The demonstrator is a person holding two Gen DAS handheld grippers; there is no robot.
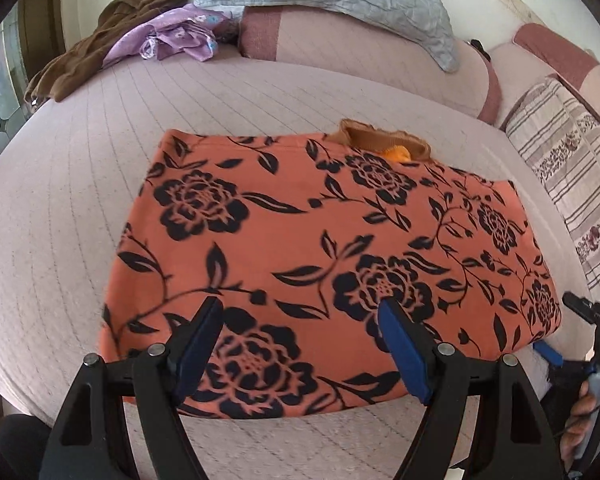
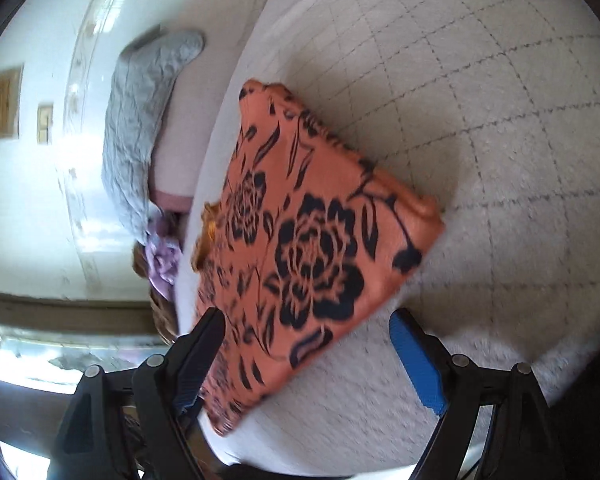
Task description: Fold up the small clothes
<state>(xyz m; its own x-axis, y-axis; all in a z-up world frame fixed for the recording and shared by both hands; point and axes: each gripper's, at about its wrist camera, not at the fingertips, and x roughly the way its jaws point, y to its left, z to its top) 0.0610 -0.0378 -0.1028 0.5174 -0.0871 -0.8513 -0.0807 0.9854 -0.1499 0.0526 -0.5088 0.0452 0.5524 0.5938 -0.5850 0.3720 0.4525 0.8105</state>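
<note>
Orange flowered garment lies flat mid-frame on the quilted bed, likely spread for folding, while the left gripper and right gripper both hover wide apart, gripping nothing.

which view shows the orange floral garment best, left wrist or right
The left wrist view: the orange floral garment lies flat and sharp on the bed cover, all edges visible, its brown collar at the far edge. The right wrist view shows it tilted, blurred, and partly cut off behind the gripper.
</note>
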